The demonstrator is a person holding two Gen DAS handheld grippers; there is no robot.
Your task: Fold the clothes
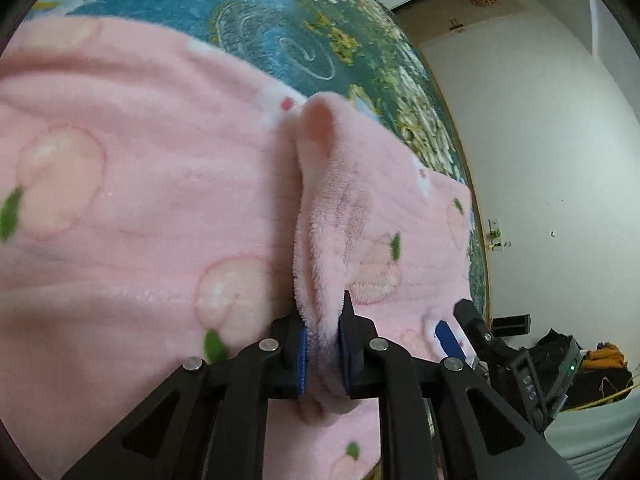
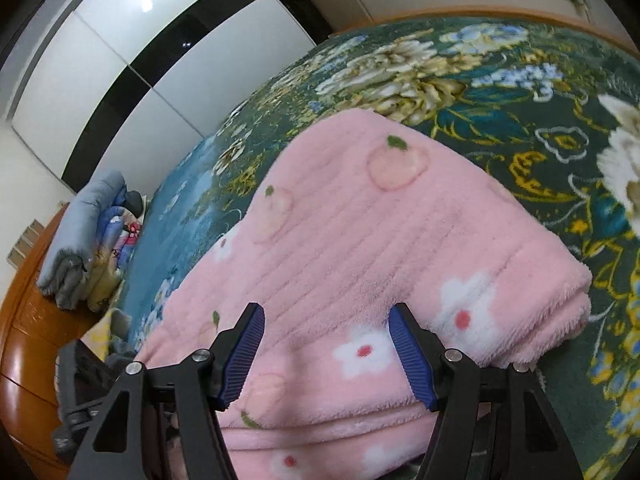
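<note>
The left tool [image 1: 322,350] pinches a raised ridge of the pink fleece garment [image 1: 132,208] between its blue pads, the fold standing up just ahead of it. The right tool [image 2: 326,350] is spread wide, its fingers apart above the same garment [image 2: 380,248], gripping nothing. The garment lies on the bed's floral blanket [image 2: 500,92], which extends beyond both tools.
</note>
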